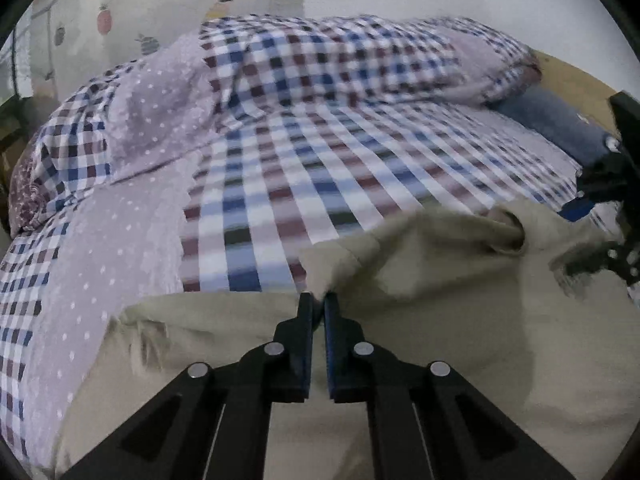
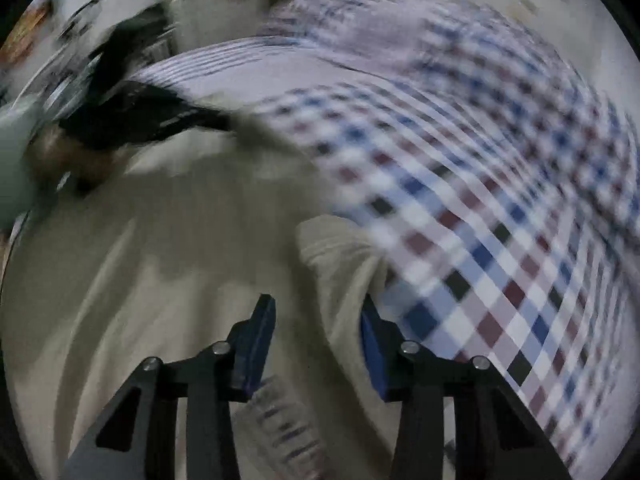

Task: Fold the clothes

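A beige garment [image 1: 440, 320] lies spread on a bed with a checked cover [image 1: 320, 184]. My left gripper [image 1: 319, 300] is shut on the garment's far edge, where the cloth bunches at the fingertips. In the right wrist view the same beige garment [image 2: 160, 260] fills the lower left. My right gripper [image 2: 316, 300] stands over a raised fold of it [image 2: 340, 256] with its jaws apart. The fold lies against the right finger, and a gap shows beside the left one. The right gripper's body [image 1: 600, 184] shows at the right edge of the left wrist view. The left gripper [image 2: 140, 120] appears blurred at upper left, held by a hand.
A checked and dotted duvet [image 1: 340, 60] is heaped at the back of the bed. A grey-blue bolster [image 1: 552, 120] lies at the right by the wooden bed edge [image 1: 576, 80]. A pineapple-print curtain [image 1: 160, 20] hangs behind.
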{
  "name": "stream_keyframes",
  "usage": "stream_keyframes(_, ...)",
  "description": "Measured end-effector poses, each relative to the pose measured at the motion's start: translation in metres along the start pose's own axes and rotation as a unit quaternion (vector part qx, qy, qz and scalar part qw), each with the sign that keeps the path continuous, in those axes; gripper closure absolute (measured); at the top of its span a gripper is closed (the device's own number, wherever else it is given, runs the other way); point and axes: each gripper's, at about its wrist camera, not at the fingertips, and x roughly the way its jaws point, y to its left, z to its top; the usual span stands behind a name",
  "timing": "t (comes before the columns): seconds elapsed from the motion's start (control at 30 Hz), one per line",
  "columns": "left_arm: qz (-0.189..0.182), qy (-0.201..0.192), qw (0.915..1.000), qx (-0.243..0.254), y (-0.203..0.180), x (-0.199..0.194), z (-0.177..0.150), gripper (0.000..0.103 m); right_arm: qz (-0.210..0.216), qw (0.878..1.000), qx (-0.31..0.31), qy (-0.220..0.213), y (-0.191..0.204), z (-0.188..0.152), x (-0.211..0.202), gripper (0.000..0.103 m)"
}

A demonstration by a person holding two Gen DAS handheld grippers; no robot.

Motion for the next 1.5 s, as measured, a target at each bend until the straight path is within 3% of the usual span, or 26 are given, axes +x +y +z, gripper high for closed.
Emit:
stream_keyframes(0.17, -0.024, 0.036, 0.9991, 0.002, 0.000, -0.019, -0.031, 0.098, 0.089, 0.990, -0.099, 0.052, 0.068, -0.021, -0.024, 0.059)
stream_keyframes(0.23, -0.040, 0.030, 0.9987, -0.005, 0.004, -0.029, -0.039, 0.095, 0.090, 0.989, -0.100, 0.053, 0.070, -0.023, -0.034, 0.059)
stream_keyframes(0.3, -0.051, 0.025, 0.9983, -0.012, 0.007, -0.037, -0.043, 0.089, 0.082, 0.994, -0.069, 0.025, 0.053, -0.022, -0.047, 0.058)
stream_keyframes(0.37, -0.061, 0.019, 0.9978, -0.017, 0.010, -0.043, -0.047, 0.064, 0.060, 0.998, -0.018, -0.016, 0.028, -0.016, -0.056, 0.050)
stream_keyframes(0.43, -0.065, 0.012, 0.9975, -0.027, 0.013, -0.045, -0.049, 0.048, 0.041, 0.999, 0.001, -0.026, 0.015, -0.008, -0.052, 0.050)
stream_keyframes(0.47, -0.067, 0.010, 0.9972, -0.033, 0.015, -0.045, -0.048, 0.046, 0.030, 0.999, 0.004, -0.023, 0.011, -0.004, -0.045, 0.050)
stream_keyframes(0.63, -0.078, 0.004, 0.9965, -0.029, 0.016, -0.042, -0.042, 0.046, 0.036, 0.999, -0.010, 0.000, 0.010, 0.007, -0.013, 0.051)
stream_keyframes(0.83, -0.082, 0.010, 0.9937, 0.076, -0.009, -0.030, -0.026, 0.046, 0.049, 0.998, -0.029, 0.023, 0.021, 0.018, 0.017, 0.052)
stream_keyframes(0.97, -0.081, 0.005, 0.9902, 0.113, -0.021, -0.024, -0.012, 0.046, 0.059, 0.998, -0.024, 0.028, 0.019, 0.020, 0.022, 0.052)
stream_keyframes(1.1, -0.050, 0.027, 0.9846, 0.165, -0.028, -0.010, -0.005, 0.048, 0.060, 0.997, -0.020, 0.034, 0.018, 0.019, 0.024, 0.052)
stream_keyframes(1.17, -0.044, 0.051, 0.9826, 0.173, -0.028, 0.001, -0.006, 0.072, 0.062, 0.997, -0.018, 0.037, 0.019, 0.017, 0.026, 0.052)
stream_keyframes(1.27, -0.050, 0.065, 0.9801, 0.181, -0.028, 0.009, -0.010, 0.089, 0.056, 0.997, -0.021, 0.044, 0.021, 0.016, 0.031, 0.053)
stream_keyframes(1.3, -0.055, 0.064, 0.9794, 0.183, -0.030, 0.009, -0.010, 0.093, 0.055, 0.997, -0.022, 0.046, 0.021, 0.015, 0.033, 0.055)
stream_keyframes(1.37, -0.051, 0.054, 0.9811, 0.179, -0.029, 0.009, -0.006, 0.095, 0.041, 0.998, -0.025, 0.045, 0.021, 0.015, 0.033, 0.083)
stream_keyframes(1.43, -0.044, 0.037, 0.9852, 0.162, -0.024, 0.007, -0.001, 0.096, 0.027, 0.999, -0.019, 0.029, 0.018, 0.016, 0.026, 0.095)
stream_keyframes(1.5, -0.027, 0.024, 0.9888, 0.145, -0.016, 0.009, 0.007, 0.097, 0.010, 1.000, -0.008, 0.010, 0.011, 0.017, 0.015, 0.096)
